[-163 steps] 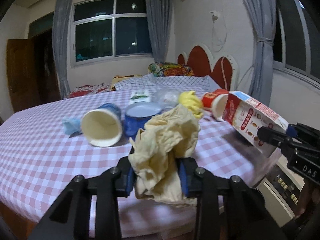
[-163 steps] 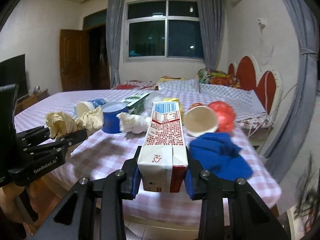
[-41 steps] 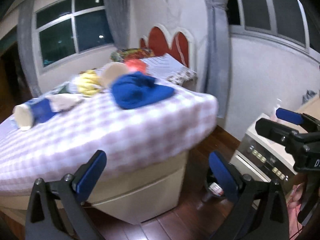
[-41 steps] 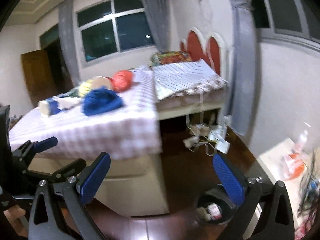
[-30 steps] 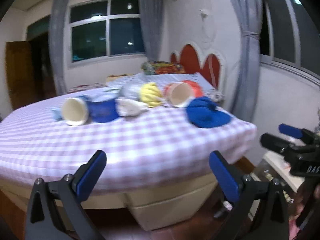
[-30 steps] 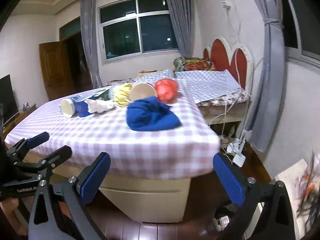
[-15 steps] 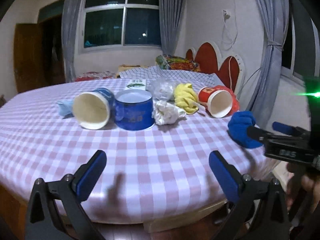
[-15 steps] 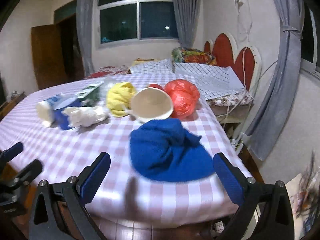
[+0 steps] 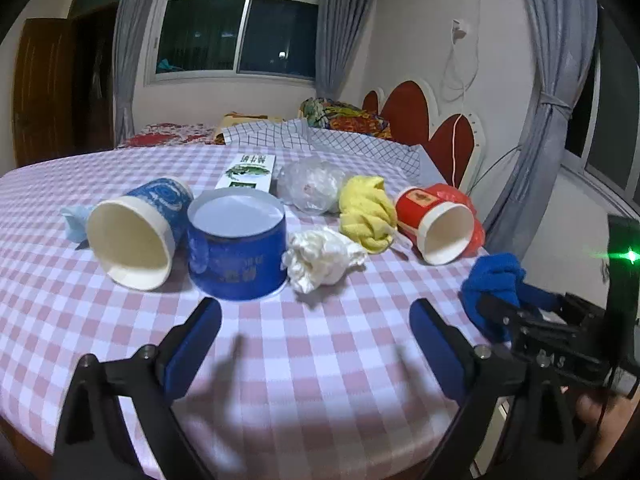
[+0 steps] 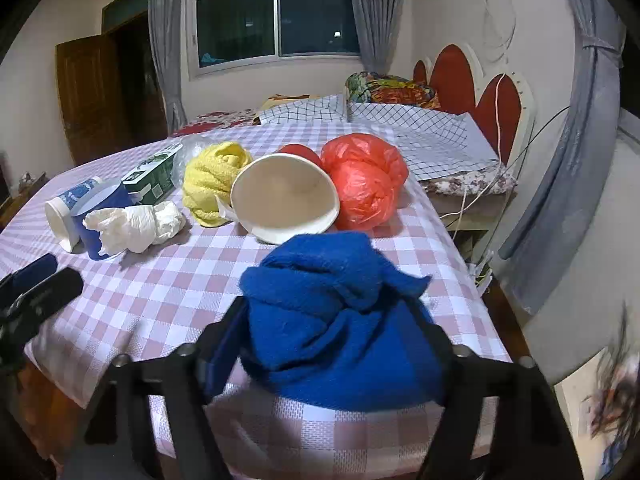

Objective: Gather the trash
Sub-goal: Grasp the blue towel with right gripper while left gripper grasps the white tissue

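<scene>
Trash lies on a pink checked table (image 9: 320,360). My left gripper (image 9: 316,332) is open and empty, just short of a blue round tin (image 9: 237,248) and a crumpled white paper (image 9: 324,260). My right gripper (image 10: 332,336) has its fingers on both sides of a blue cloth wad (image 10: 340,320) at the table's near right edge, touching it; the same wad shows in the left wrist view (image 9: 496,284). A blue paper cup (image 9: 138,232), a yellow cloth (image 9: 366,212), a red paper cup (image 9: 440,224) and a red plastic bag (image 10: 364,180) lie on their sides.
A green box (image 9: 250,172) and a clear plastic bag (image 9: 312,184) lie farther back. A bed with checked bedding (image 10: 420,136) and a red headboard (image 10: 480,92) stands behind the table. The table edge drops off to the right beside grey curtains (image 10: 580,200).
Both grippers moved in over the table. The right gripper's fingers have come around the blue cloth wad and narrowed onto it. The left gripper stayed open and came nearer the blue tin.
</scene>
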`<action>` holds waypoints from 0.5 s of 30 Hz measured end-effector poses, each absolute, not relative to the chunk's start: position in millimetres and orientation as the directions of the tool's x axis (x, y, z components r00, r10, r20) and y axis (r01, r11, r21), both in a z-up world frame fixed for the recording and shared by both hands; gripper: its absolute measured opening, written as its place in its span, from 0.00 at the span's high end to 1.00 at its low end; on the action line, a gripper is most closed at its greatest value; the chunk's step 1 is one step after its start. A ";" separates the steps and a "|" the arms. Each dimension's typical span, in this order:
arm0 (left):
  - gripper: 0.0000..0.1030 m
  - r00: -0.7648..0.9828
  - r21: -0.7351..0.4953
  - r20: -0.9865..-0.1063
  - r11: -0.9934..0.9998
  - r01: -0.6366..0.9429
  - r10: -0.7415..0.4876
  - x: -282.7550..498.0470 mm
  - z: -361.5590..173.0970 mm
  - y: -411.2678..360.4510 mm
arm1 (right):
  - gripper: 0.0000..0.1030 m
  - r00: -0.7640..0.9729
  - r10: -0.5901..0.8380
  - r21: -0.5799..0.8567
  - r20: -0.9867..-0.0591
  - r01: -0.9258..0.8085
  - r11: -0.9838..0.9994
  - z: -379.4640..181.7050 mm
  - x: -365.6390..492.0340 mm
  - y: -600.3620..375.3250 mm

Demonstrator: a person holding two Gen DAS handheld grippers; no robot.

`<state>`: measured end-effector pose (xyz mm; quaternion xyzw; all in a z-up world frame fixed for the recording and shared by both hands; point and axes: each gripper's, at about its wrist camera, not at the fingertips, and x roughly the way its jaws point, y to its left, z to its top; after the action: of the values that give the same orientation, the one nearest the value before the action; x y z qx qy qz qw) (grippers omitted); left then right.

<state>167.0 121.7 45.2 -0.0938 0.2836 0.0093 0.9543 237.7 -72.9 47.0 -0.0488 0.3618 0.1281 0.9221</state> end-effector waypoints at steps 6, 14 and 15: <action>0.19 0.810 -0.165 -0.585 0.985 -0.054 -0.054 191.4 44.5 121.5 | 0.71 0.710 0.235 0.035 -0.663 -0.284 0.958 49.9 237.8 -80.9; 0.34 0.773 -0.203 -0.629 0.977 -0.064 -0.080 217.8 43.4 119.1 | 0.71 0.714 0.244 0.040 -0.656 -0.290 0.956 51.5 239.7 -85.6; 0.37 0.770 -0.208 -0.633 0.976 -0.069 -0.080 219.9 42.8 119.1 | 0.71 0.716 0.244 0.039 -0.655 -0.291 0.956 51.7 239.4 -86.2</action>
<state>220.0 119.1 42.8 -0.1104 0.3391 -0.0030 0.9343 239.4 -86.2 51.7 -0.0334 0.3484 0.1444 0.9256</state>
